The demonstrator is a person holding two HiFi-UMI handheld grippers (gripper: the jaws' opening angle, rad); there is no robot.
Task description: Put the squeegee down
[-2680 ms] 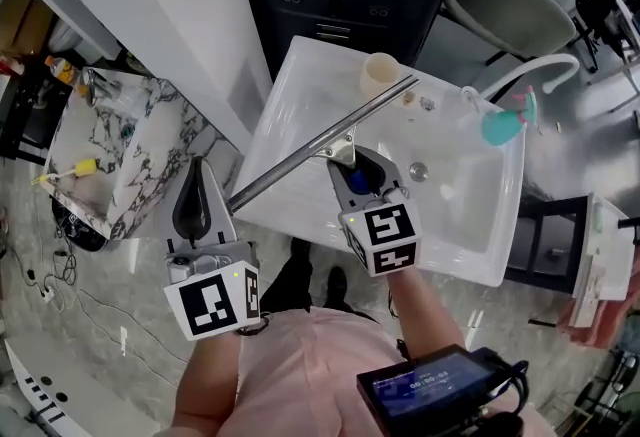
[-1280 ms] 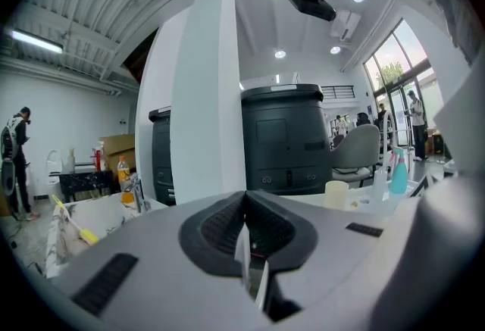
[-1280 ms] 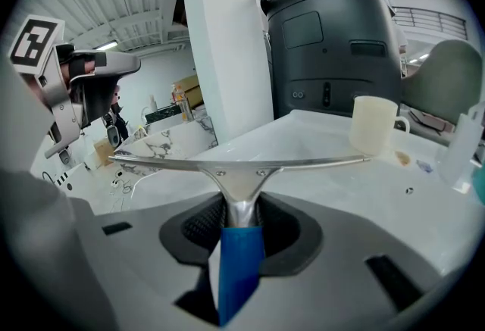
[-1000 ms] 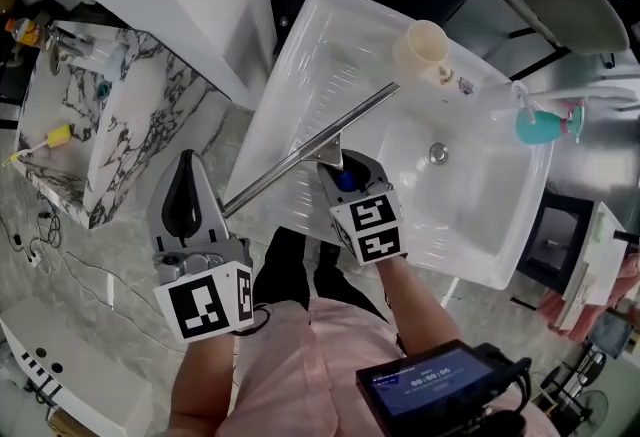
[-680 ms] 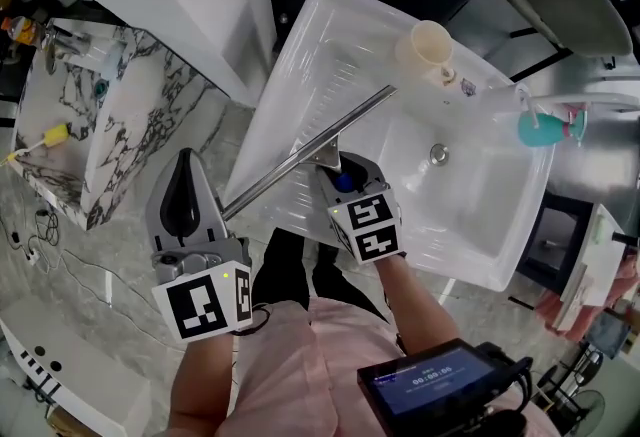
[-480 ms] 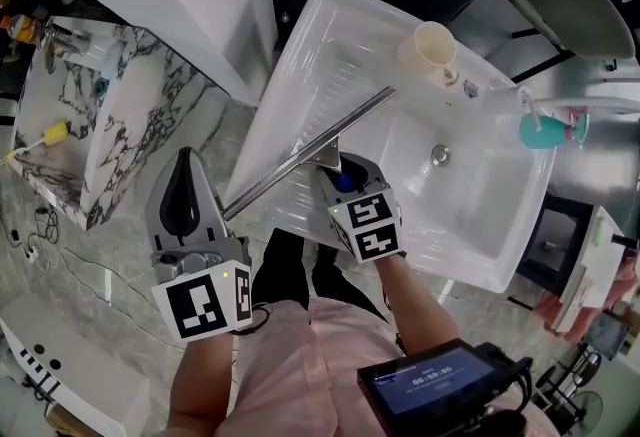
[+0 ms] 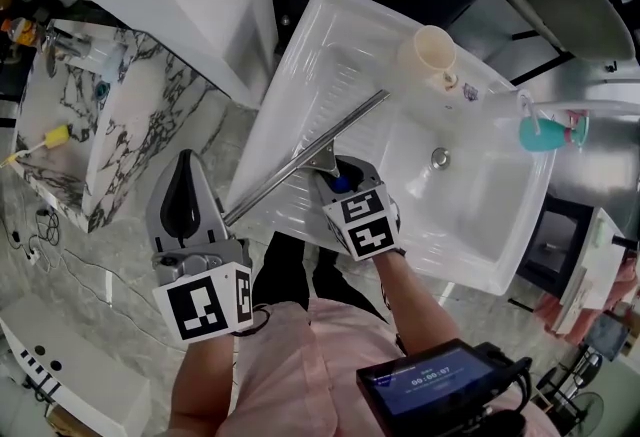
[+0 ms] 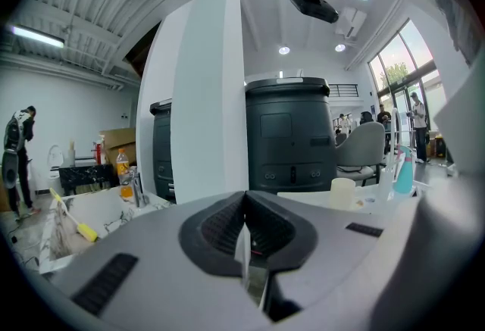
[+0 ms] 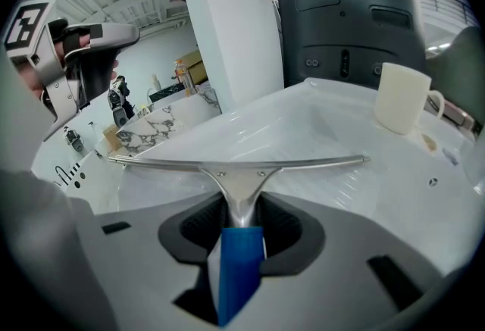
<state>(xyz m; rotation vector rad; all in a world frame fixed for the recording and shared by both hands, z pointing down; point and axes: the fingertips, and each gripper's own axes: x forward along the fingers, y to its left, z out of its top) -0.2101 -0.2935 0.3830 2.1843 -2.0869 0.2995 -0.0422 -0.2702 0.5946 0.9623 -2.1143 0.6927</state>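
Release beginning at right gripper (image 7: 338, 177): jaws just easing open, pads on squeegee (image 7: 310, 147) handle, blade over sink (image 7: 322, 55); left gripper (image 7: 186, 170) closed, empty.

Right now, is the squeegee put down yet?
Nearly. Done: the squeegee blade looks lowered onto the ribbed side of the white sink. In hand: its blue handle sits between the jaws of the right claw, which have just been opening. Left: let go fully and pull that claw away. The left claw is shut and empty.
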